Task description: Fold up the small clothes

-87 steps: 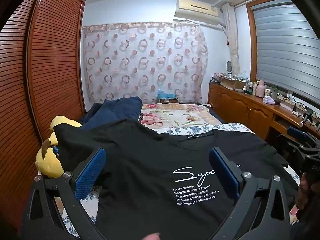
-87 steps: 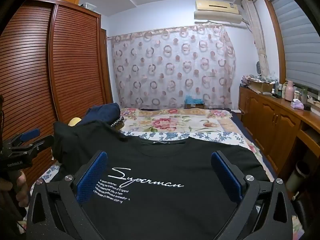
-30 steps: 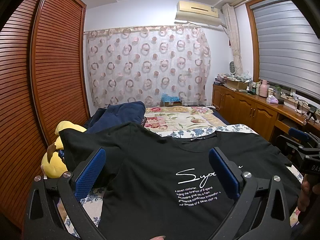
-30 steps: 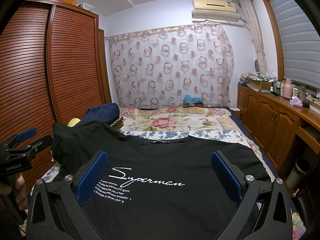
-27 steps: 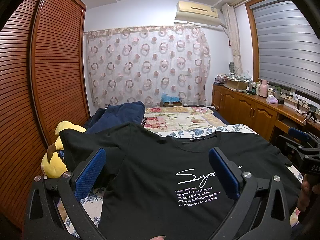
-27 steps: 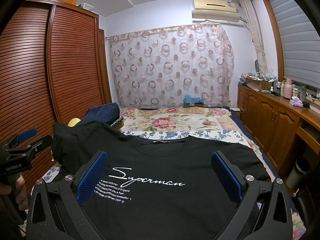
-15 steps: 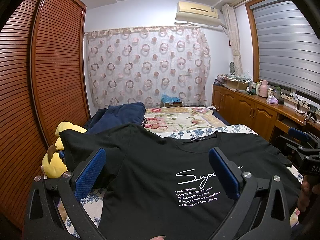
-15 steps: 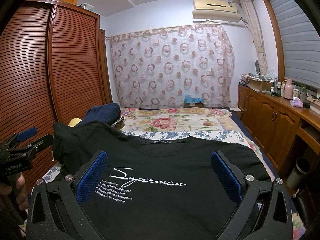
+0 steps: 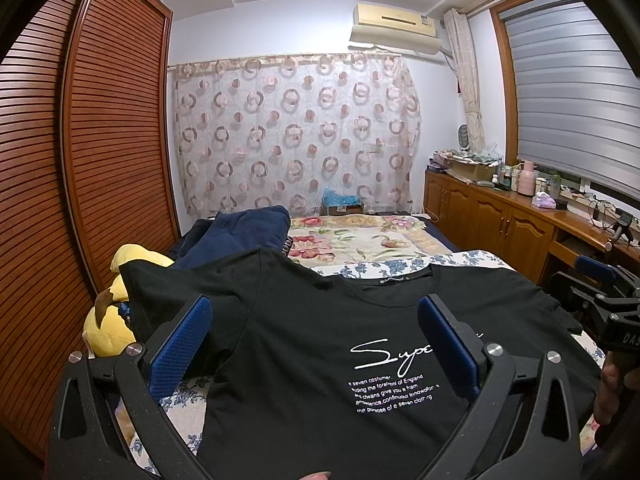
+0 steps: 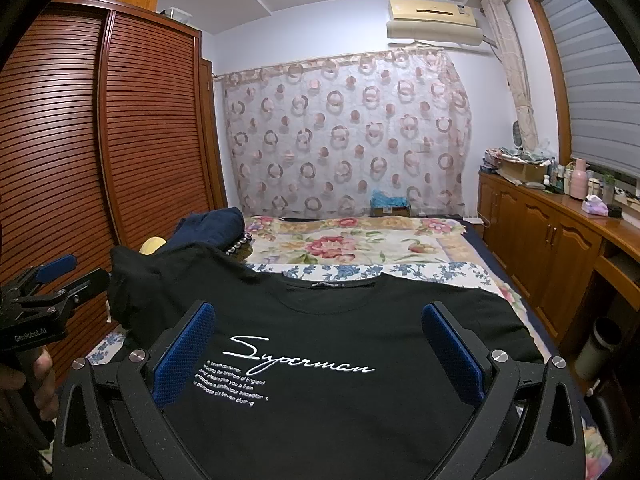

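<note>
— Nothing has shifted since a moment ago that I can make out: both tools hang over the bed as before. Item one?

— Item one: left gripper point(image 9: 314, 344), black frame, blue textured pads point(image 9: 180, 346). Jaws spread wide, nothing between them, poised above the cloth and not touching it. Its tips also show at the left edge of the right-hand view point(image 10: 56, 276), a hand below on the handle.

— Item two?

— Right gripper point(image 10: 318, 350), same make, blue pads point(image 10: 452, 354) equally far apart, gripping nothing, likewise clear of the fabric. Seen from the left camera at the far right edge point(image 9: 600, 292).

— And the garment?

— Black short-sleeved T-shirt point(image 9: 304, 380) with white script lettering "Superman" and small white lines of print beneath, lying front-up and spread across the near end of the bed, collar pointing towards the curtain. Left sleeve bunched up and raised against the pile beside it.

— The bedding?

— White sheet with blue flower print point(image 10: 400, 270) directly under the shirt; beyond it a cream quilt with pink and red blooms point(image 10: 340, 244).

— Anything alongside?

— Dark navy bundle of clothing point(image 9: 244, 232) just behind the raised sleeve; yellow plush toy point(image 9: 110, 320) next to the sleeve, against the brown louvred wardrobe doors point(image 9: 80, 160).

— Far wall?

— Sheer curtain with pink ring pattern point(image 10: 344, 132), cream air conditioner point(image 10: 432, 22) above it.
</note>
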A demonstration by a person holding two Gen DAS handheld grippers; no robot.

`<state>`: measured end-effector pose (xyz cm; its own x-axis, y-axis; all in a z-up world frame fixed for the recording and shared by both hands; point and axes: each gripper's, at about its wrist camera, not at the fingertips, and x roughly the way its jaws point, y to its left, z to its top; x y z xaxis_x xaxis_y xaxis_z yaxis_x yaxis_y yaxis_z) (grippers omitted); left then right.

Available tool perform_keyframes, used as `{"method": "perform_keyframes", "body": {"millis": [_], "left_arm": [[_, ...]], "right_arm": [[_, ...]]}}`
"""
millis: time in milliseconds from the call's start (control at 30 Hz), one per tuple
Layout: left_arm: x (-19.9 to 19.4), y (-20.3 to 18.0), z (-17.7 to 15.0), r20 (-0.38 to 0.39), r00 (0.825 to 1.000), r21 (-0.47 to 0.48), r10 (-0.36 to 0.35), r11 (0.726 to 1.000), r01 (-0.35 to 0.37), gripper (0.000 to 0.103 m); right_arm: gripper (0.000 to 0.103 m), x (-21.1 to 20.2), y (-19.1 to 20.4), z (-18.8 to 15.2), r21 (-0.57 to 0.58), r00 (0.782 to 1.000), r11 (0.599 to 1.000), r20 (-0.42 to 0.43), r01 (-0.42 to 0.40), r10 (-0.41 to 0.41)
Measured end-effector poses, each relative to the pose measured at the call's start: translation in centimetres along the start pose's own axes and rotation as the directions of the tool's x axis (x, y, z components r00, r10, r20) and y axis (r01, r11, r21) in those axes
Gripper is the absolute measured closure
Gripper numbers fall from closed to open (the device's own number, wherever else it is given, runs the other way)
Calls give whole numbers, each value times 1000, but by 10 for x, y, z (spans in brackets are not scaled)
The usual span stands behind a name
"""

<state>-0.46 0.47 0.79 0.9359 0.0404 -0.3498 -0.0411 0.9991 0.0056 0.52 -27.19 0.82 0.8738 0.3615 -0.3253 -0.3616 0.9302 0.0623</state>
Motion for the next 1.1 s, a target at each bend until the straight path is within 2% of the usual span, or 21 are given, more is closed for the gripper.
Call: {"method": "perform_keyframes", "body": {"millis": [333,600,1100], "left_arm": [[0,0,0,0,1000,-1,-1,1000,1,0],[-1,8,4,-24,999,11,28,1000,-28,0],[23,87,-19,-118,992,-49,45,997,-51,0]], "right_arm": [[0,2,1,-1,-1,1000,1000,1,-12,12],[0,15,10,-8,-25,997,997,-34,-68,67],[0,47,7,-3,-80,977,982,-137,-174,162]]}}
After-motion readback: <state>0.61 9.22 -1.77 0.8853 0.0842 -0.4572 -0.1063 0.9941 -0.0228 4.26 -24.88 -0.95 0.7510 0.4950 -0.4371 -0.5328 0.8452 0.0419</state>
